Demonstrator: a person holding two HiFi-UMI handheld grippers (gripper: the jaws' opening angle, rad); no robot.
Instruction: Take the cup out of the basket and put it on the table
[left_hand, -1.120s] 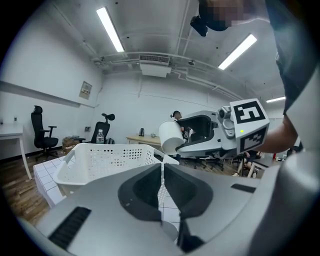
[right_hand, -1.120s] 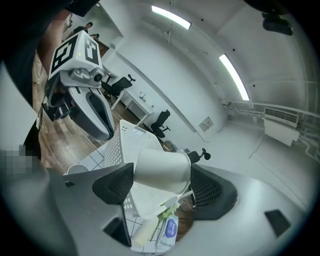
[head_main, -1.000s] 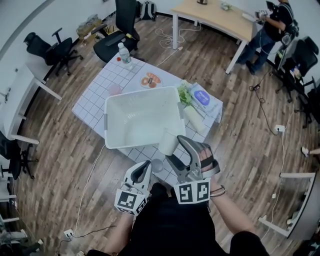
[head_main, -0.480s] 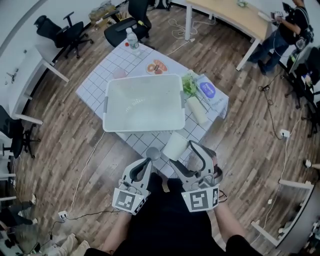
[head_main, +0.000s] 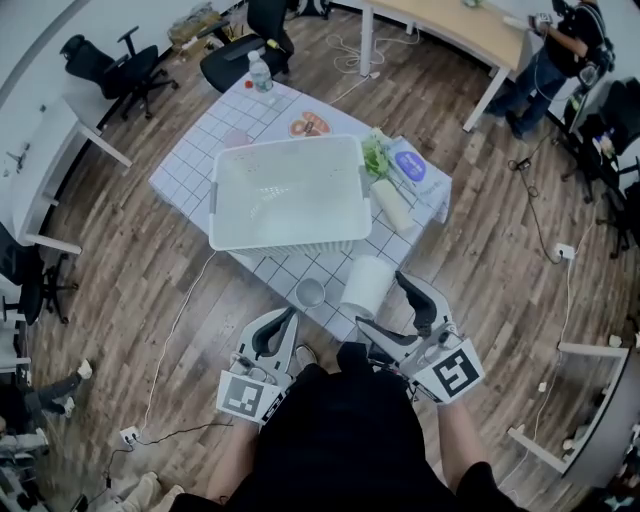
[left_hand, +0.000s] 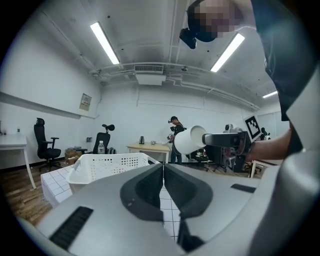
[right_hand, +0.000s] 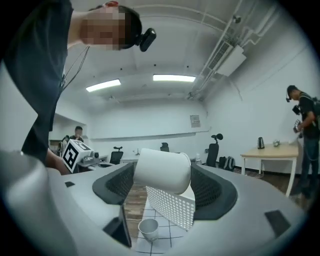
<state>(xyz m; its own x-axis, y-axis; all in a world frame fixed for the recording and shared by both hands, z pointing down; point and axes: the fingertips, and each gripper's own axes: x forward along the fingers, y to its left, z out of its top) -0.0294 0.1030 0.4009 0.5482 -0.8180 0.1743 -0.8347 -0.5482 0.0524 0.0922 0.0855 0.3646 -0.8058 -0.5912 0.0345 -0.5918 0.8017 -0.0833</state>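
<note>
The right gripper holds a white cup on its side between its jaws, at the near edge of the grid-patterned counter. A small grey cup stands just left of it. The white basket sits mid-counter. The left gripper hovers nearby, jaws together.

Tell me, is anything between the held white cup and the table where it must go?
Nothing visible blocks it. The cup in the right tongs hangs outside the basket, by the near corner of the table. A small grey cup stands on that corner, so perhaps set down beside it.
</note>
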